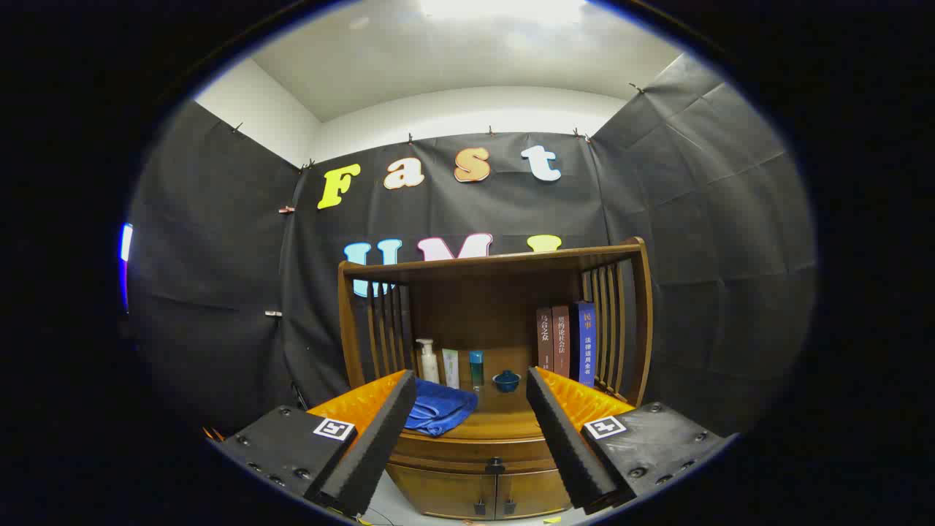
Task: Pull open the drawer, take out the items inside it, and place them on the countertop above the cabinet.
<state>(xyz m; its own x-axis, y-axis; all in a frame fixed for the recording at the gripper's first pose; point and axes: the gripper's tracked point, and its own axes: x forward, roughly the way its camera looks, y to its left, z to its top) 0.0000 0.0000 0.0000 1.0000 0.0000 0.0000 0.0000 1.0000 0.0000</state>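
The gripper (pixel 467 446) hangs in the air with its fingers spread wide, holding nothing and touching nothing. Between them and well beyond sits the wooden cabinet (pixel 497 351). Its drawer (pixel 467 451) lies just under the countertop (pixel 504 422), closed, with a small dark knob (pixel 496 464) at the middle of its front. That knob is the place to take hold: it looks hard, rigid and small, so the fingers would have to close a long way around it, and a smooth knob could slip under a straight pull. The drawer's contents are hidden. On the countertop lie a folded blue towel (pixel 438 410), a pump bottle (pixel 426 360), a tube (pixel 451 367), a teal bottle (pixel 476 367), a small blue bowl (pixel 506 380) and upright books (pixel 566 343).
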